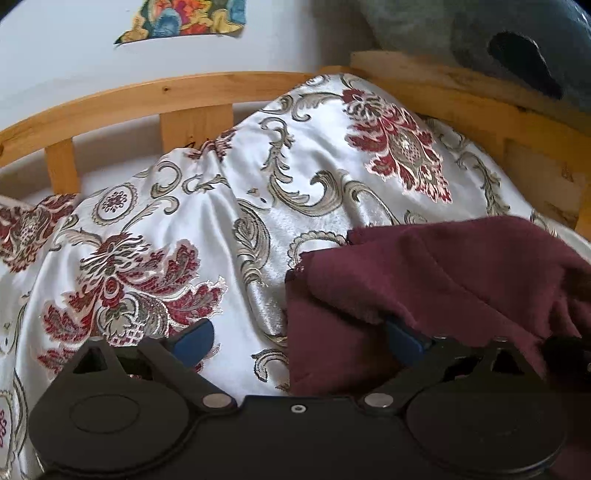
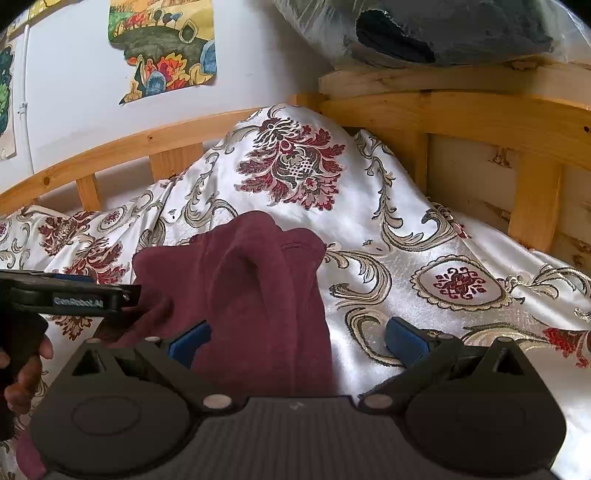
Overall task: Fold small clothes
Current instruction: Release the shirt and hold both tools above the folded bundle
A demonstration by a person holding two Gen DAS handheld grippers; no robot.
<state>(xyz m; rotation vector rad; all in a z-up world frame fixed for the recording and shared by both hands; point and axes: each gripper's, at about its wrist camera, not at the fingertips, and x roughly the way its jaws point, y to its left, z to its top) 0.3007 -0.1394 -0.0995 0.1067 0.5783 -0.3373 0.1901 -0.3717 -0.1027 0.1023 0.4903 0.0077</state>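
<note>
The left gripper (image 1: 299, 341) stands wide open, its blue pads (image 1: 194, 341) apart and pressing on nothing; the right-hand pad is half covered by the edge of the maroon garment (image 1: 424, 291), which drapes over that side of the tool without being pinched. The right gripper (image 2: 297, 343) is likewise spread wide, and the garment (image 2: 240, 295) lies between its pads (image 2: 406, 345), nearer the one at 9 o'clock, with bare cloth showing before the pad at 3 o'clock, so neither pad clamps it. In the right wrist view the garment is a crumpled, bunched strip whose long axis runs from 6 o'clock, under the tool, up to about 12 o'clock, where a humped fold ends it; a seamed edge shows near the top at 1 o'clock. At 9 o'clock in that view the left gripper comes in from the side, a hand (image 2: 26, 373) on its handle, its tip at the garment's left edge. The garment rests on a white satin bedspread (image 1: 221, 221) with red and grey floral figures, heaped into a mound toward 12 o'clock. Beyond it runs a wooden bed frame (image 2: 461, 118), with a grey bundle in clear plastic (image 2: 424, 33) on its top at 1 o'clock. A colourful poster (image 2: 166, 51) hangs on the white wall at 11 o'clock.
</note>
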